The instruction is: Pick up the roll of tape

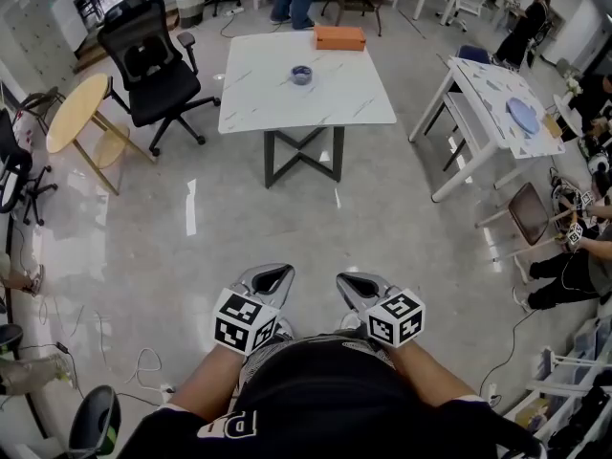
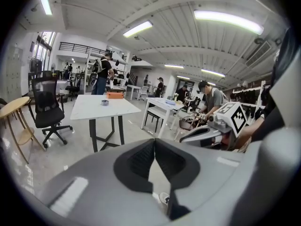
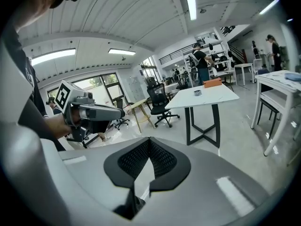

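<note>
A small dark roll of tape [image 1: 301, 74] lies on the white marble-topped table [image 1: 258, 94], far ahead of me across the floor. It shows tiny on that table in the left gripper view [image 2: 105, 102] and the right gripper view [image 3: 198, 92]. My left gripper [image 1: 274, 274] and right gripper [image 1: 352, 282] are held close to my body, side by side, well short of the table. Both have their jaws closed tip to tip with nothing between them [image 2: 154, 142] [image 3: 149, 141].
An orange box [image 1: 340, 37] sits at the table's far edge. A black office chair [image 1: 153, 65] and a round wooden table [image 1: 76, 111] stand left. A white table [image 1: 497, 103] with a blue plate stands right. People are at the back and right. Cables lie on the floor at lower left.
</note>
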Demonstrator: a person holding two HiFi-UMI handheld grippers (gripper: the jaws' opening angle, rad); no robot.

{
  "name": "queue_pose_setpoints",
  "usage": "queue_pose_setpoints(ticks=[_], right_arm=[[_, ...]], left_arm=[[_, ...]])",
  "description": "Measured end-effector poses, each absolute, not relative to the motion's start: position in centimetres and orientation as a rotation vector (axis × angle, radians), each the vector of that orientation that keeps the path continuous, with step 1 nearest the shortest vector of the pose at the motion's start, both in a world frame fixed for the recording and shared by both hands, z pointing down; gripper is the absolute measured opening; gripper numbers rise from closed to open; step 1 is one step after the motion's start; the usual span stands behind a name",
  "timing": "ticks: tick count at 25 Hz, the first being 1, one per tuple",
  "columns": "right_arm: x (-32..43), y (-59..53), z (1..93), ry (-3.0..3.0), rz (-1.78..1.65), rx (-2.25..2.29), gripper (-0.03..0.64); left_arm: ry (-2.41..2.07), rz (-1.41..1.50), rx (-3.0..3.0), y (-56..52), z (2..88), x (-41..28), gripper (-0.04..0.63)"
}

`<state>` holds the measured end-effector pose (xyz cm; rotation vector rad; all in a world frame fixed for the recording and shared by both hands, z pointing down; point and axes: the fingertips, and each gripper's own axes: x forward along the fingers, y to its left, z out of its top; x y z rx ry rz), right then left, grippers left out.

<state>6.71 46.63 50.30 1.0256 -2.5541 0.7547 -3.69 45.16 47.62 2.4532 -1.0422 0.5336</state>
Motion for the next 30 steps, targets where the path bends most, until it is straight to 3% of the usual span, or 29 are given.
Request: queue_pose_setpoints(ticks=[15, 30], right_arm=[[-1.2, 47.5, 51.2, -2.541, 0.796, 1.07, -0.002], [-1.9, 45.3, 50.0, -2.541, 0.756, 1.133, -0.002]], left_arm=[[-0.993, 0.541, 2.466, 46.3, 48.8, -11.3, 0.06], [-0.993, 0.51, 2.469, 44.6, 48.8, -12.9, 0.06]])
